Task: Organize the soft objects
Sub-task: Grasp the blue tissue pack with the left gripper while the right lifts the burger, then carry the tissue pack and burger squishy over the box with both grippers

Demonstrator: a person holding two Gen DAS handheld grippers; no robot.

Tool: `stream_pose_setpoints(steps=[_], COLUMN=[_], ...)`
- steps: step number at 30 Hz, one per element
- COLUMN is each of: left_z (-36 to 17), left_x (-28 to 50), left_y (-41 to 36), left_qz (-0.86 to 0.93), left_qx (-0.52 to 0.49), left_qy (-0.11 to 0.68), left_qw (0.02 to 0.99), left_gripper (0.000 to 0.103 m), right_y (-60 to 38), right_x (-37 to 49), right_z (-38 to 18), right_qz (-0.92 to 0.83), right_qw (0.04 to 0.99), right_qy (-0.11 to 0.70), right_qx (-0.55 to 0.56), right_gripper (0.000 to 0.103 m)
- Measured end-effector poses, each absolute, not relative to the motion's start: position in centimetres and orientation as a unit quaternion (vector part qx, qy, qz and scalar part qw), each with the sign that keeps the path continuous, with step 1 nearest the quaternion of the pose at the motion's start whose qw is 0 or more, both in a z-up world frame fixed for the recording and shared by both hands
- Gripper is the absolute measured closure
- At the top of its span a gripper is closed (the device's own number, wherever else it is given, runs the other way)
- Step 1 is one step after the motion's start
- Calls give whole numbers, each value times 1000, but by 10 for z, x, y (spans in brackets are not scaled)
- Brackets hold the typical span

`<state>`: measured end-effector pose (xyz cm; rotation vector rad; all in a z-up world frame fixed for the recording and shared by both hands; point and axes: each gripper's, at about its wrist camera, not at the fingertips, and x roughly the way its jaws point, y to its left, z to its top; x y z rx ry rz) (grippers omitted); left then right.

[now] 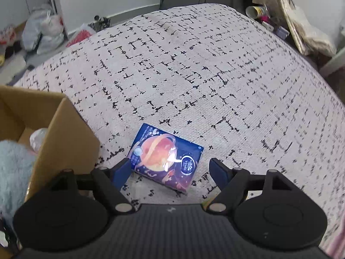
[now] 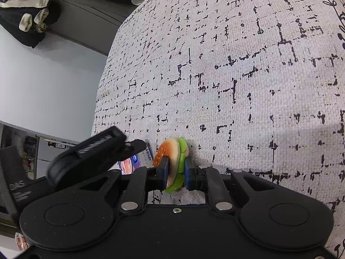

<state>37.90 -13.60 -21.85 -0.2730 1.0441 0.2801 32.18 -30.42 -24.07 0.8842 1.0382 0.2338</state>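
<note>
Two tongs worked beside a tissue pack (image 1: 165,158) on a patterned tabletop (image 1: 194,75).

The left tongs (image 1: 170,168) stood wide open astride the pack, not touching it; a cardboard box (image 1: 64,133) sat just left. The right tongs (image 2: 175,168) pinched a plush burger (image 2: 174,161) beside the pack. Best to centre, lower further, then squeeze gently.
</note>
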Motion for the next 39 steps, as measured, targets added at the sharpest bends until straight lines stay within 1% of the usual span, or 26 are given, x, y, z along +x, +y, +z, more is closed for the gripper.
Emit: stream_pose_setpoints(steps=[5, 6, 9, 16, 18, 20, 24, 25, 26, 29, 32, 39], left_z=[-225, -225, -230, -233, -232, -228, -222, -219, -216, -209, -202, -176], left_x=[380, 380, 381, 383, 382, 380, 374, 372, 370, 367, 361, 341], left_y=[-142, -142, -144, -140, -141, -142, -144, -144, -145, -142, -139, -131], left_qz=[136, 137, 137, 145, 141, 134, 114, 108, 105, 88, 77, 59], left_qx=[-93, -90, -77, -93, -89, -90, -99, -100, -99, -119, -132, -145], left_qy=[490, 487, 489, 482, 480, 476, 469, 466, 464, 464, 460, 440], left_qw=[856, 858, 858, 859, 861, 865, 870, 872, 874, 874, 875, 884], left_gripper=[24, 24, 23, 25, 28, 35, 46, 53, 57, 62, 66, 67], right_y=[-311, -312, -317, -326, -329, -332, -337, -337, -338, -338, -338, -335], right_x=[323, 322, 320, 315, 312, 310, 308, 308, 307, 305, 302, 299], right_z=[-239, -238, -235, -226, -222, -219, -215, -213, -212, -209, -206, -196], right_qz=[103, 69, 67, 68, 69, 70, 69, 70, 70, 69, 72, 81], right_qw=[771, 781, 783, 786, 787, 789, 791, 792, 793, 794, 797, 803], right_qy=[475, 474, 470, 460, 457, 453, 446, 445, 444, 443, 439, 432], right_qx=[411, 401, 403, 407, 408, 410, 413, 412, 410, 410, 409, 402], right_gripper=[88, 88, 88, 88, 88, 88, 88, 88, 88, 88, 88, 88])
